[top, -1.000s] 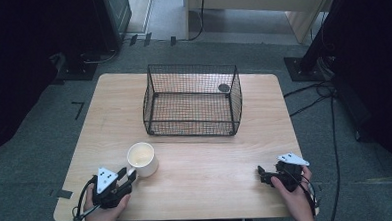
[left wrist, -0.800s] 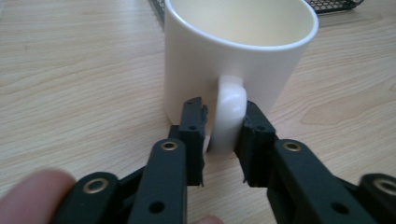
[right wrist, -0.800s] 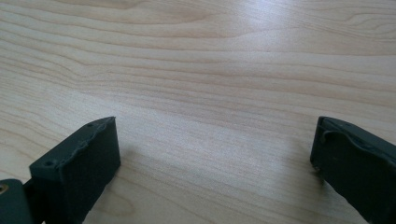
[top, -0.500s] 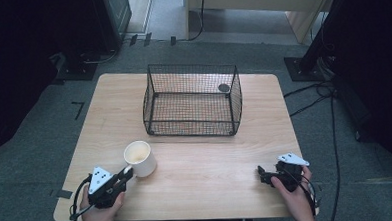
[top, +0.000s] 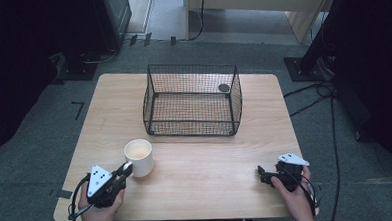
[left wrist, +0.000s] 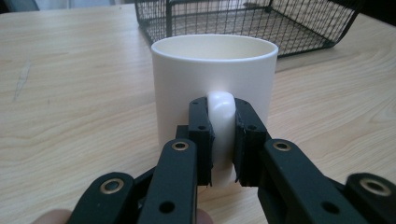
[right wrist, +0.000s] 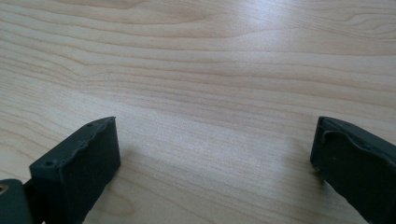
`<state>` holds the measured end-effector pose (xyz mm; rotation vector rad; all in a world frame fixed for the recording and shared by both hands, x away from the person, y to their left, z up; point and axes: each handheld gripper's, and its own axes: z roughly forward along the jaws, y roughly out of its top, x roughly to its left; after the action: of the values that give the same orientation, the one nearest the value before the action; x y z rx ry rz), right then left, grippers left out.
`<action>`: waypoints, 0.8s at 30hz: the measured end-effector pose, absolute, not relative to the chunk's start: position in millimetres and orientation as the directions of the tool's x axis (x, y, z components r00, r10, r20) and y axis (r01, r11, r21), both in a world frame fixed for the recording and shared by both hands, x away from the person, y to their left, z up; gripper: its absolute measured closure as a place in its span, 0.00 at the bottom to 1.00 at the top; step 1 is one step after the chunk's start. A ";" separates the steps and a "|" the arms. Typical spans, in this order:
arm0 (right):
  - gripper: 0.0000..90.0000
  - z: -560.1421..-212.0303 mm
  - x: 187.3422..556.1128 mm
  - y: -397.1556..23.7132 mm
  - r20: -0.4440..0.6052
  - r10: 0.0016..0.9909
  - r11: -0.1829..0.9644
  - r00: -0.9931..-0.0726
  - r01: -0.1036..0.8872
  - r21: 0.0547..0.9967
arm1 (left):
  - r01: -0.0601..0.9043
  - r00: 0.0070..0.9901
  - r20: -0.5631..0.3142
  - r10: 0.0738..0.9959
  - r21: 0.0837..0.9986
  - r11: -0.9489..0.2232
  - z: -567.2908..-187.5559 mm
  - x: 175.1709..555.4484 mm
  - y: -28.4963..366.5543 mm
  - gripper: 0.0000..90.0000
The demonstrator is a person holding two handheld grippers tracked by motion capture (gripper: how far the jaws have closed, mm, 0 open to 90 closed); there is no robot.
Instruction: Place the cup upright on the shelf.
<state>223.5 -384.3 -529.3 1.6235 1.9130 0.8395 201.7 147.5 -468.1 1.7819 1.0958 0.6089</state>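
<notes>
A white mug (top: 139, 157) stands upright on the wooden table (top: 211, 165), near its front left. My left gripper (top: 126, 169) reaches it from the front left. In the left gripper view the mug (left wrist: 215, 70) fills the middle, and my left gripper (left wrist: 222, 135) is shut on its handle (left wrist: 221, 105), one pad pressed on each side. My right gripper (top: 262, 173) lies low at the table's front right. Its jaws (right wrist: 215, 154) stand wide open over bare wood, with nothing between them.
A black wire basket (top: 189, 127) stands at the middle back of the table, with a small dark round thing (top: 224, 87) in its far right corner. In the left gripper view the basket (left wrist: 261, 23) is just behind the mug. Cables trail on the floor at the right.
My left hand and its gripper have shifted a little to the left beside the mug. The mug has barely moved. The right hand has stayed still.
</notes>
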 end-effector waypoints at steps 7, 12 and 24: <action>0.01 -529.3 223.5 -384.4 0.022 0.985 0.103 -0.172 0.683 0.723 | 0.383 0.496 -0.047 0.867 0.908 -0.170 -456.1 201.1 140.3 0.90; 0.01 -529.3 223.5 -384.3 0.023 0.985 0.102 -0.171 0.683 0.723 | 0.383 0.513 -0.076 0.855 0.911 -0.149 -451.7 204.3 138.3 0.90; 0.01 -529.3 223.5 -384.3 0.022 0.985 0.103 -0.172 0.683 0.723 | 0.320 0.559 -0.078 0.825 0.939 -0.128 -428.8 216.4 122.6 0.90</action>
<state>223.5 -384.3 -529.3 1.6239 1.9138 0.8397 216.4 122.6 -428.8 1.7023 0.9638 0.5779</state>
